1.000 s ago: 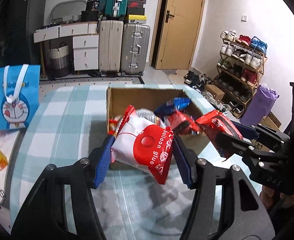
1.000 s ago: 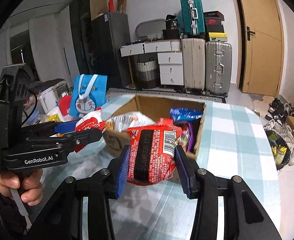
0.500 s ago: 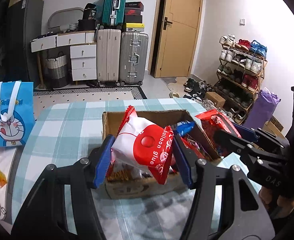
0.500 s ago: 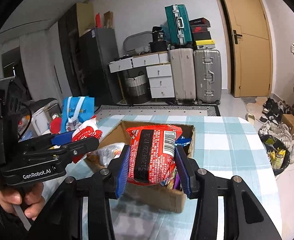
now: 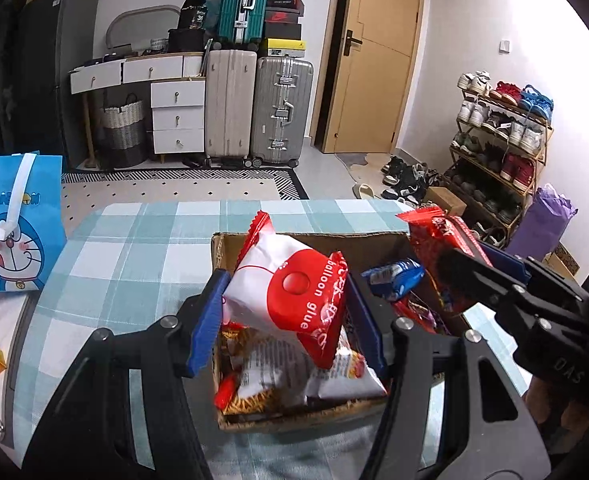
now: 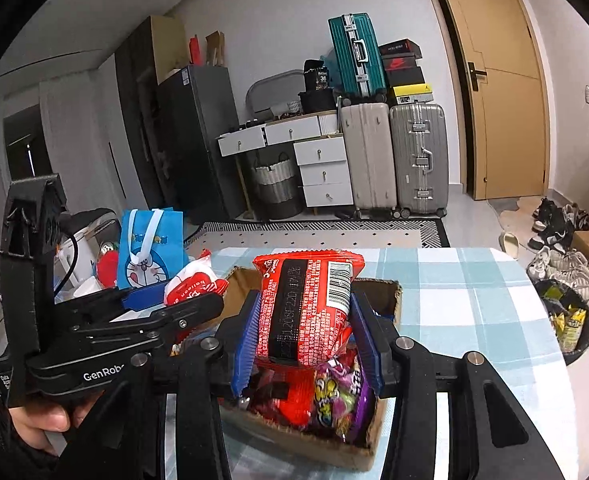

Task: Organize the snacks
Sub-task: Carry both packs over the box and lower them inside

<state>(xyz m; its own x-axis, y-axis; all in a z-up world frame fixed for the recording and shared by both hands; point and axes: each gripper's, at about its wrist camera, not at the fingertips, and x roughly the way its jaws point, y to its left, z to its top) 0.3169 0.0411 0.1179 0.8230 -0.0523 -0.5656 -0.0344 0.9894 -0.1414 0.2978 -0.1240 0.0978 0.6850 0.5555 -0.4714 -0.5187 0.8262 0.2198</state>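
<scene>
Gripping snack packets above the cardboard box (image 5: 334, 416): left tongs (image 5: 286, 312) white-red packet (image 5: 286, 288), right tongs (image 6: 306, 336) red packet (image 6: 306, 312).

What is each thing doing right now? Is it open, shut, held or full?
Left hand-held gripper: shut on the white and red packet.
Right hand-held gripper: shut on the red packet.
Cardboard box: open, holding many snacks.
Door: closed.
Blue cartoon bag: standing upright.

surface: checked tablecloth table (image 5: 142, 248) | on it: open cardboard box (image 5: 294, 420) of snacks
</scene>
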